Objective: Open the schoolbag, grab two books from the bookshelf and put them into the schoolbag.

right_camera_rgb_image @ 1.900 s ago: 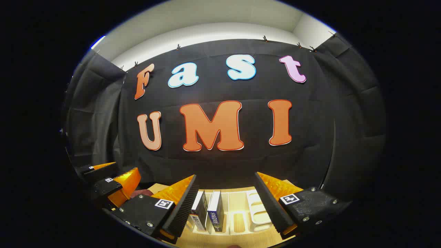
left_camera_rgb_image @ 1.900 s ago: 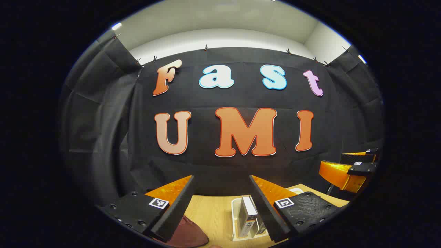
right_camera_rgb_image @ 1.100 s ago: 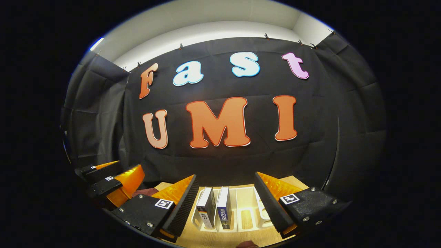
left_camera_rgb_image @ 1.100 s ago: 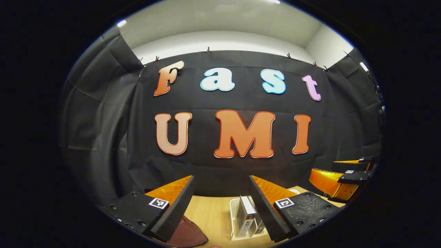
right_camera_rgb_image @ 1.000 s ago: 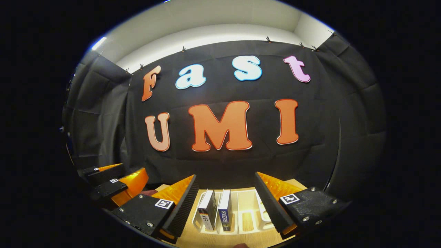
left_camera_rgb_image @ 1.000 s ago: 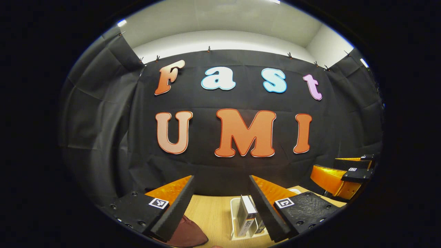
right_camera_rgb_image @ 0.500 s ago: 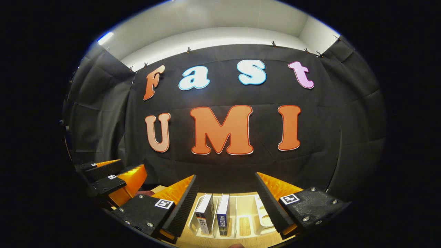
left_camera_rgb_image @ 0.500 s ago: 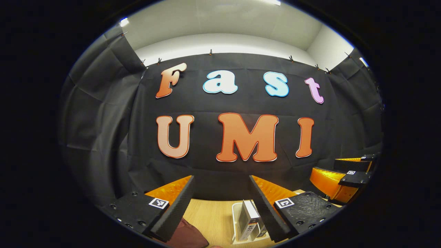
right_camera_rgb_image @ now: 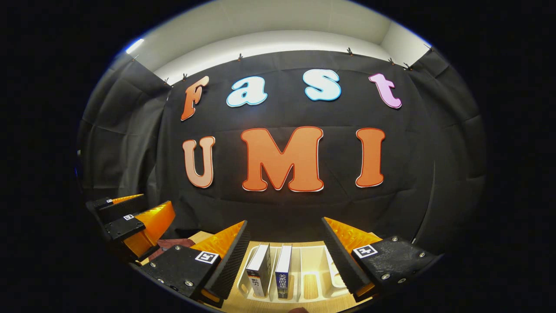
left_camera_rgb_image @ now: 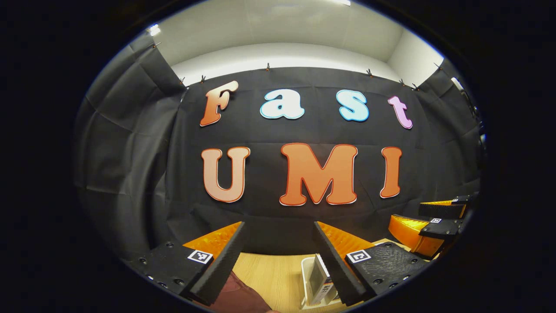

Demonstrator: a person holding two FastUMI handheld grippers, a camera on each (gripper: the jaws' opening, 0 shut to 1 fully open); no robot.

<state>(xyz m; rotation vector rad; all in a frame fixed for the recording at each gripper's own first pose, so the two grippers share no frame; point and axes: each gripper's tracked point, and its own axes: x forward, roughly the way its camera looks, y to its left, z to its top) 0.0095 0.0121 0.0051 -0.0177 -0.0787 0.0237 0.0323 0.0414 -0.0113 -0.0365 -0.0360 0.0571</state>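
Two books stand upright side by side in the white bookshelf [right_camera_rgb_image: 321, 274], seen in the right gripper view: book with the dark spine [right_camera_rgb_image: 259, 269] on the left, book with the blue spine [right_camera_rgb_image: 283, 271] just beside it, both in slots at the rack's left end. Slots to their right hold nothing. Bookshelf sits on the wooden table [right_camera_rgb_image: 310, 290], near the black cloth wall.

Right gripper [right_camera_rgb_image: 284, 232]: jaws spread wide, nothing between them, held above the table with the books framed in the gap. Not touching the books or the rack.

Left gripper [left_camera_rgb_image: 278, 232]: jaws also wide apart, holding nothing, raised above the table [left_camera_rgb_image: 269, 271]. In the left gripper view, the maroon schoolbag [left_camera_rgb_image: 236, 295] lies on the table just below the near finger, only a corner in sight; can't tell whether it's open or zipped. The bookshelf [left_camera_rgb_image: 306, 278] shows past the far finger, with one book [left_camera_rgb_image: 320, 278] partly hidden behind it.

Each view catches the other gripper off to the side: right gripper [left_camera_rgb_image: 428, 219] at the right edge, left gripper [right_camera_rgb_image: 130, 215] at the left edge, above a bit of the schoolbag [right_camera_rgb_image: 171, 244]. Both hang clear of the table, well apart from each other.
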